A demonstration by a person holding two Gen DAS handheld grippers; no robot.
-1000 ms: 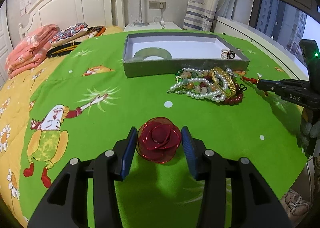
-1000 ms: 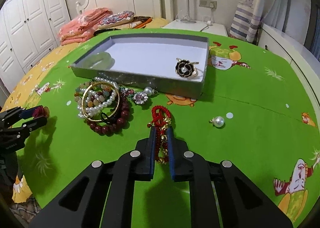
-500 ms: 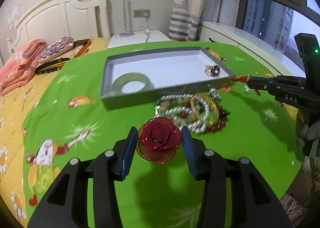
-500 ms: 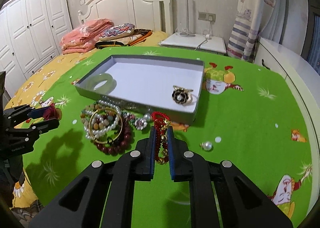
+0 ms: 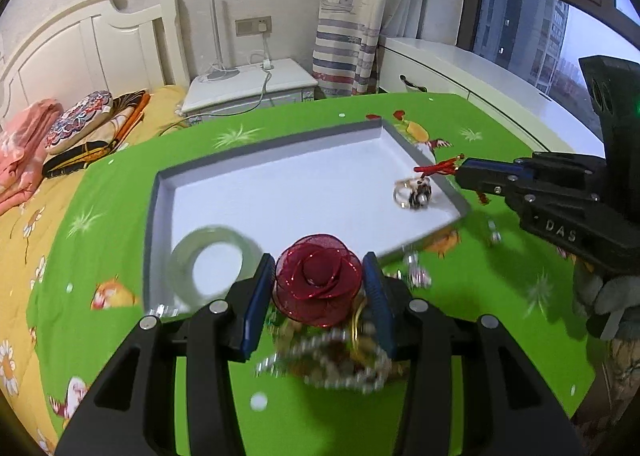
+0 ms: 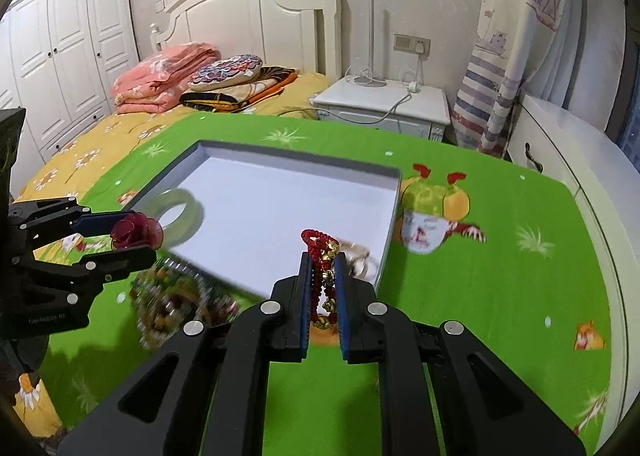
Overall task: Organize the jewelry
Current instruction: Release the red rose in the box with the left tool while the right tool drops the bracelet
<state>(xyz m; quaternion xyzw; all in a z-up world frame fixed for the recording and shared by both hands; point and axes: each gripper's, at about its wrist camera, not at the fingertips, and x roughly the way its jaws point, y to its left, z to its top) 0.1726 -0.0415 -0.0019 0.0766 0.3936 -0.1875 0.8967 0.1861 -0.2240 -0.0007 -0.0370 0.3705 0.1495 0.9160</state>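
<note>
a: red mesh, that was the rose ornament [image 5: 318,285], pinched between the jaws of the left gripper [image 5: 318,288] and held in the air near the front edge of the grey tray [image 5: 154,216].

b: and the other side?

a: the right gripper [image 6: 323,284] had its jaws drawn narrow on a red cord bracelet [image 6: 322,256] with small gold bells, and it hung over the tray's near right corner. neither piece was touching the tray floor.

b: so how much was sorted by then?

a: two things lay inside the tray: a pale green bangle [image 5: 208,262] at the left end and a black flower ring [image 5: 414,192] at the right end. i'd judge that a start, not half.

b: what was left outside?

a: a blurred heap of pearl strands and beads [image 5: 340,360] with a gold bangle in it, on the green cloth of the bench [image 5: 460,336] just in front of the tray. a couple of small loose pieces sat near the tray's front wall too, too smeared to name. the heap looked like the biggest part of the job.

b: and the two carried pieces?

a: my guess was they would go into the tray's open white middle, which had plenty of room. the cord looked limp, so it could snag on the tray wall.
</note>
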